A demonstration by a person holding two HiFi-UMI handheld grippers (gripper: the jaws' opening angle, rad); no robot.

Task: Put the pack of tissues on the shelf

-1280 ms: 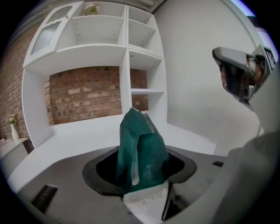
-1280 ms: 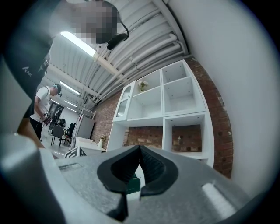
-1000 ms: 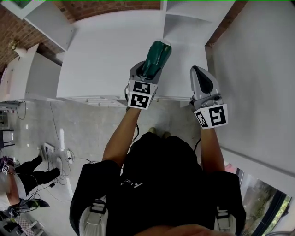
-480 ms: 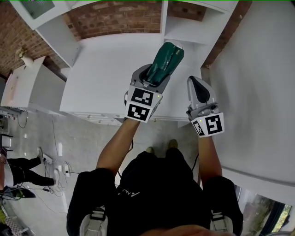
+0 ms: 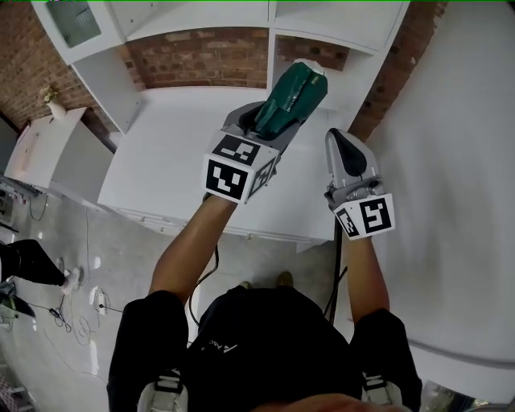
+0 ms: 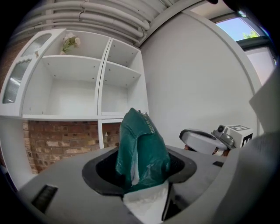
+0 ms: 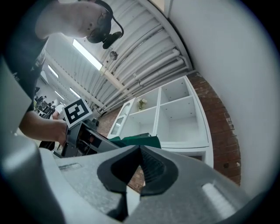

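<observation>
- The white counter (image 5: 169,145) stretches across the left side of the head view. A brick wall (image 5: 201,56) is behind it and the white shelf (image 5: 272,14) is above.
- The left gripper (image 5: 272,121) is raised over the counter, its jaws clamped on the lower end of the pack of tissues (image 5: 294,92).
- In the left gripper view the green pack of tissues (image 6: 142,151) stands upright between the jaws of the left gripper (image 6: 141,177). It is pinched at its base and sticks out well past the tips.
- The pack is in the air, pointing toward the shelf (image 6: 100,87). It is apart from the shelf and rests on no board of it.
- The right gripper (image 5: 344,145) hovers just beside the pack, on its right and a little lower, without touching it.
- In the right gripper view the jaws of the right gripper (image 7: 140,164) are pressed together with nothing between them. The green pack (image 7: 135,141) shows beyond them to the left, in front of the shelf (image 7: 175,118).
</observation>
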